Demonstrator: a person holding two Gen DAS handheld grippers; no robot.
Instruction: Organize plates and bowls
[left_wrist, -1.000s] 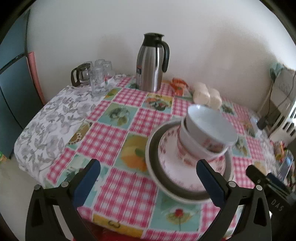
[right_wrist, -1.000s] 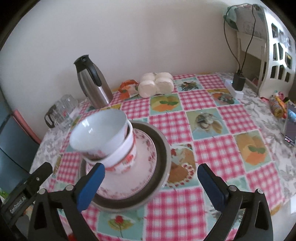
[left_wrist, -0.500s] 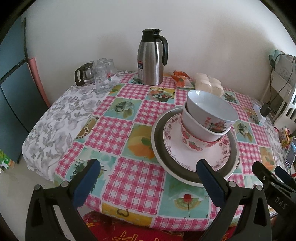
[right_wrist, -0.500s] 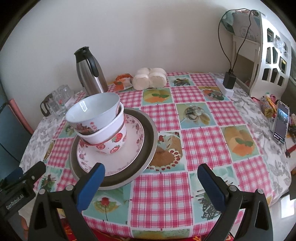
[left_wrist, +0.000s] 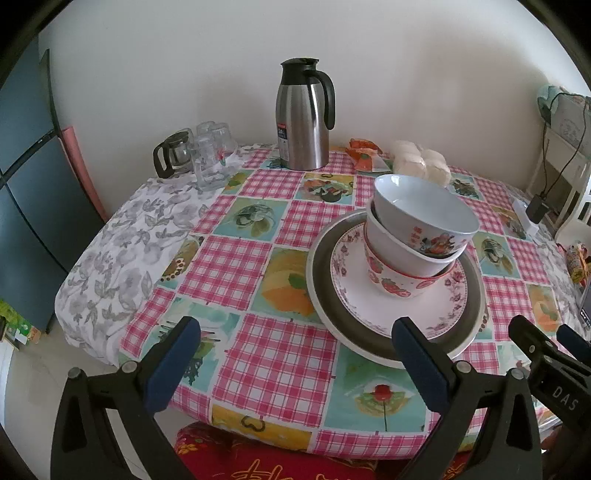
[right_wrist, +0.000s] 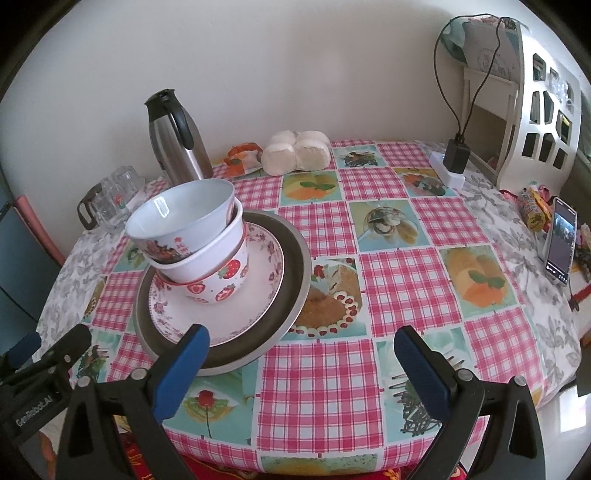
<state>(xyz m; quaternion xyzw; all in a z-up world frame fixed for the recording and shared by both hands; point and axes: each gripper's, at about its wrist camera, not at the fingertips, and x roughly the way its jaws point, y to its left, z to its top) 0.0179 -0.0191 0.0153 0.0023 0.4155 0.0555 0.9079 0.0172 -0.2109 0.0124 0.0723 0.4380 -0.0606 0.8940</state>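
Left gripper (left_wrist: 295, 354) spread wide, empty, low in frame over near edge of worktop (left_wrist: 266, 369). Right gripper (right_wrist: 301, 356) likewise spread, holding nothing. Beyond them, at centre-right of left view: grey plate (left_wrist: 325, 317), floral plate (left_wrist: 354, 295) on it, three nested bowls on top: strawberry bowl (left_wrist: 391, 284), white bowl (left_wrist: 399, 247), topmost bowl (left_wrist: 424, 210) tilted. Thermos jug (left_wrist: 304, 118) upper centre by wall; glass cups (left_wrist: 212, 158) upper left.
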